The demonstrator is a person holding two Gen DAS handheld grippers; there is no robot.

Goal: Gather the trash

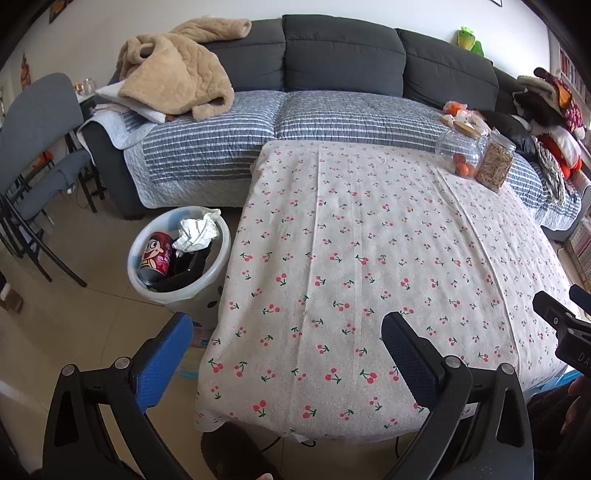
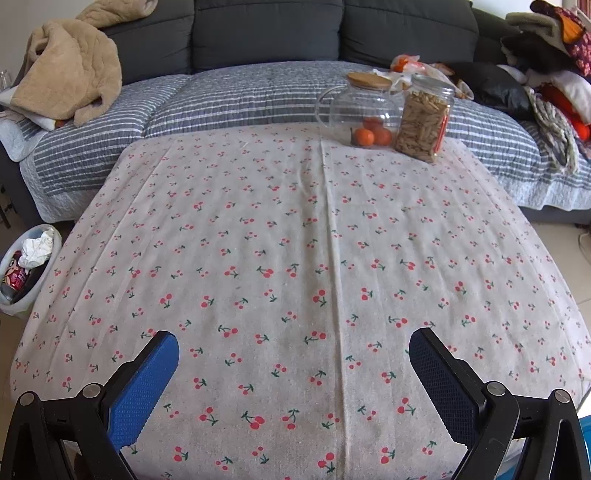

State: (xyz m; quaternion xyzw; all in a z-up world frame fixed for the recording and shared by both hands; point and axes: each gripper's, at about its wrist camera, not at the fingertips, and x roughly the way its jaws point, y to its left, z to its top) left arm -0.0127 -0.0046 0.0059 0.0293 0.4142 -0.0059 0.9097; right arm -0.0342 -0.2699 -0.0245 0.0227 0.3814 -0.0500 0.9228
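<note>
Both the left gripper (image 1: 286,328) and right gripper (image 2: 293,345) gape wide and empty over the cherry-print tablecloth (image 2: 295,258), whose left edge drops beside the trash bin (image 1: 207,291) holding a red can (image 1: 157,254) and crumpled paper (image 1: 195,230) at lower left, jars (image 2: 424,118) and sofa (image 2: 266,33) beyond.

table (image 2: 295,258) – cherry cloth | far-right corner: glass jar (image 2: 364,114), pasta jar (image 2: 423,123) – 2 items

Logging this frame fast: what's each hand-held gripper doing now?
Left hand-held gripper: open, holding nothing.
Right hand-held gripper: open, holding nothing.
</note>
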